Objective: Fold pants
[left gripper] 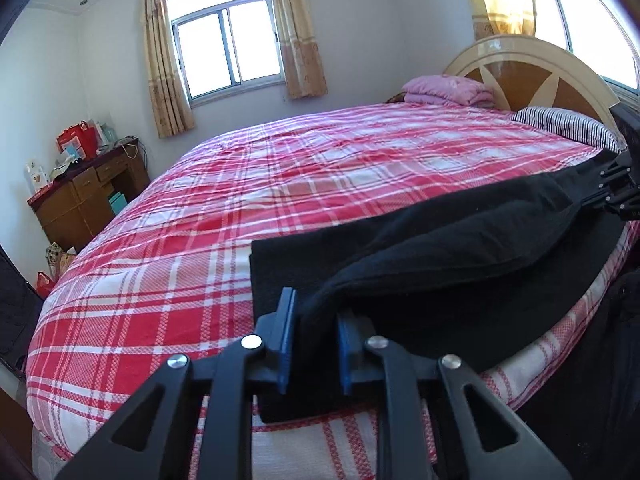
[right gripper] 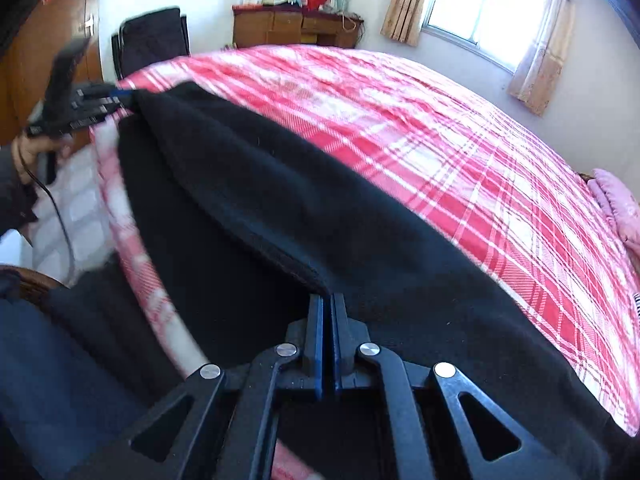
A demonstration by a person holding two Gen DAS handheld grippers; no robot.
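Note:
Black pants (left gripper: 440, 248) lie along the near edge of a bed with a red plaid cover (left gripper: 200, 220). My left gripper (left gripper: 316, 308) is shut on a bunched end of the fabric, which fills the gap between its blue pads (left gripper: 287, 320). At the far right of this view my right gripper (left gripper: 600, 196) pinches the other end. In the right wrist view the pants (right gripper: 280, 200) run from my right gripper (right gripper: 328, 300), whose jaws are pressed together on a fold edge, to the left gripper (right gripper: 120, 96) at upper left, held by a hand (right gripper: 28, 152). The upper layer is lifted between both grips.
A folded pink blanket (left gripper: 444, 88), a striped pillow (left gripper: 568, 124) and the headboard (left gripper: 520, 68) sit at the bed's head. A cluttered wooden dresser (left gripper: 88, 196) stands by the far wall, a dark chair (right gripper: 152, 40) near the bed's foot. The plaid cover (right gripper: 440, 120) stretches wide beyond the pants.

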